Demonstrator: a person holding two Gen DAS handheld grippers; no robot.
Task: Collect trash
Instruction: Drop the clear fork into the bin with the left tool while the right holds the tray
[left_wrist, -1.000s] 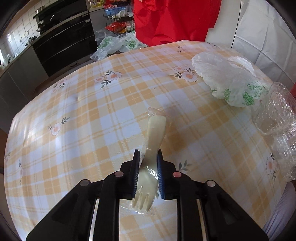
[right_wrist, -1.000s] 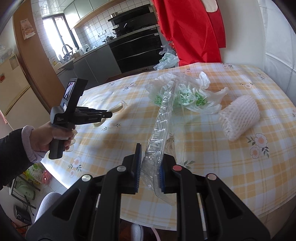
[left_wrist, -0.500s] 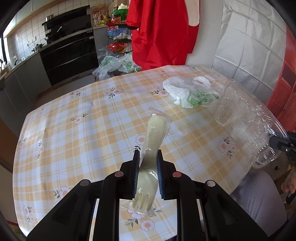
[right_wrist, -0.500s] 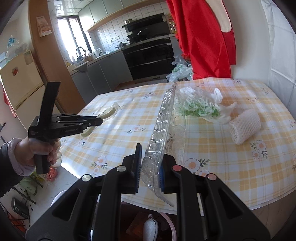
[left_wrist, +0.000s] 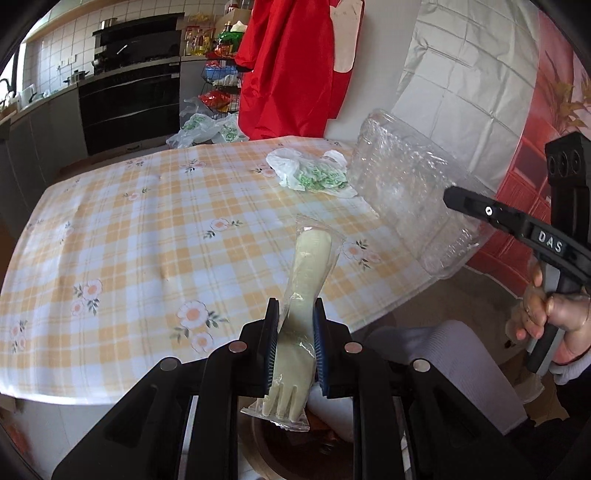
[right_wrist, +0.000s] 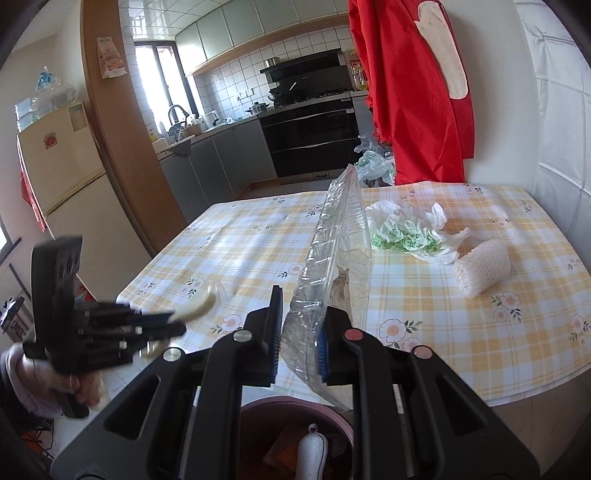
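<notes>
Two pieces of trash were off the table (right_wrist: 424, 295), one per gripper. The left gripper (left_wrist: 294, 343) pinched a cream plastic fork (left_wrist: 295, 321) sealed in a clear wrapper; the right gripper (right_wrist: 298, 332) clamped a ribbed, see-through plastic tray (right_wrist: 340, 258) on edge. One crumpled white-green bag (right_wrist: 406, 232) and one white foam net (right_wrist: 482, 267) lay on the checked cloth. One dark-rimmed bin (right_wrist: 295, 410) sat below.

A tabletop (right_wrist: 258, 236) wears a yellow-and-white checked cloth printed with small flowers. Behind it a red garment (right_wrist: 417, 92) hangs against the white wall, and a black built-in oven (right_wrist: 310, 144) sits among grey kitchen cabinets. A cream refrigerator (right_wrist: 62, 173) stands far left.
</notes>
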